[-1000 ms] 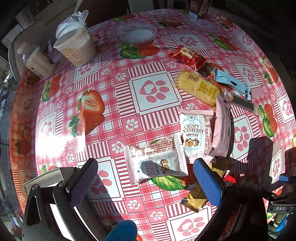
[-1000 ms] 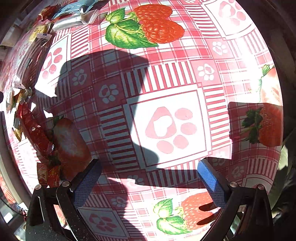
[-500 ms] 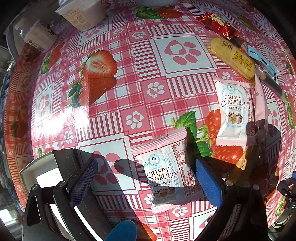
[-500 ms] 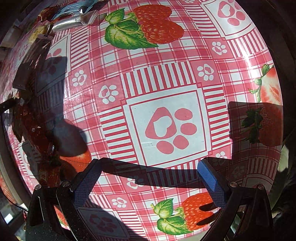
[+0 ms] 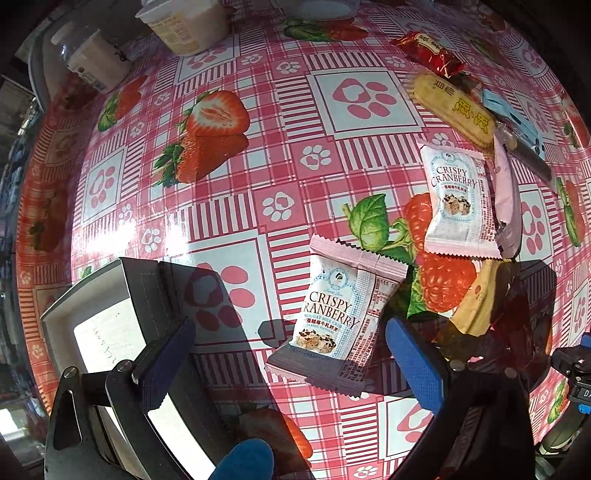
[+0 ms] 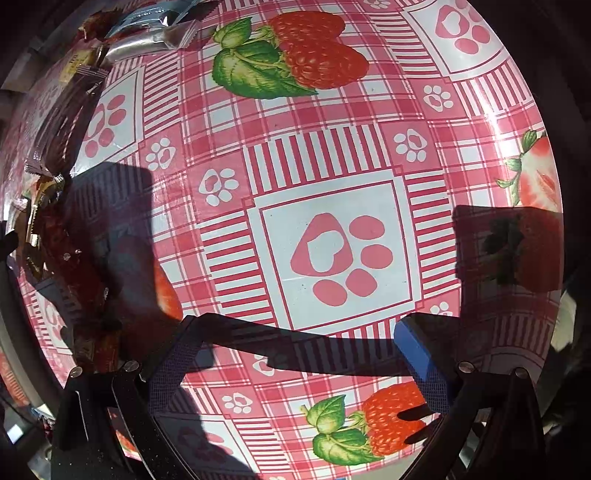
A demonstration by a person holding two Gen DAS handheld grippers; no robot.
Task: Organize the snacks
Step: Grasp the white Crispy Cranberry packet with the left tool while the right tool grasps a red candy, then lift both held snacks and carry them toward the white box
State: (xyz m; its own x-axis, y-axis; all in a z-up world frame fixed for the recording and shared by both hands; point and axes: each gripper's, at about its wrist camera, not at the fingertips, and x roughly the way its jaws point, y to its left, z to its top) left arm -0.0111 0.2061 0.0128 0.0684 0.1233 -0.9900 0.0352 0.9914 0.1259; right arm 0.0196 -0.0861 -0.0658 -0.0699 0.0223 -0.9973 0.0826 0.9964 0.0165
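Note:
In the left wrist view my left gripper (image 5: 291, 365) is open and empty, just above a pink-and-white Crispy Cranberry packet (image 5: 340, 310) that lies between the fingers. A second Crispy Cranberry packet (image 5: 456, 201) lies farther right, with a pink packet (image 5: 508, 195), a yellow bar (image 5: 454, 107), a red packet (image 5: 432, 51) and a blue packet (image 5: 513, 118) around it. A dark box with a white inside (image 5: 110, 314) sits at the lower left by the left finger. My right gripper (image 6: 295, 358) is open and empty over bare tablecloth; several snack packets (image 6: 62, 236) lie at its left edge.
The table wears a pink checked cloth with strawberries and paw prints (image 5: 258, 155). A beige tub (image 5: 188, 26) and a small bottle (image 5: 92, 62) stand at the far left. A yellow-brown wrapper (image 5: 476, 306) lies in shadow to the right of the near packet.
My left gripper has moved forward and down over the near Crispy Cranberry packet, which now sits between its fingers. The dark box has come further into view. The right gripper has hardly moved.

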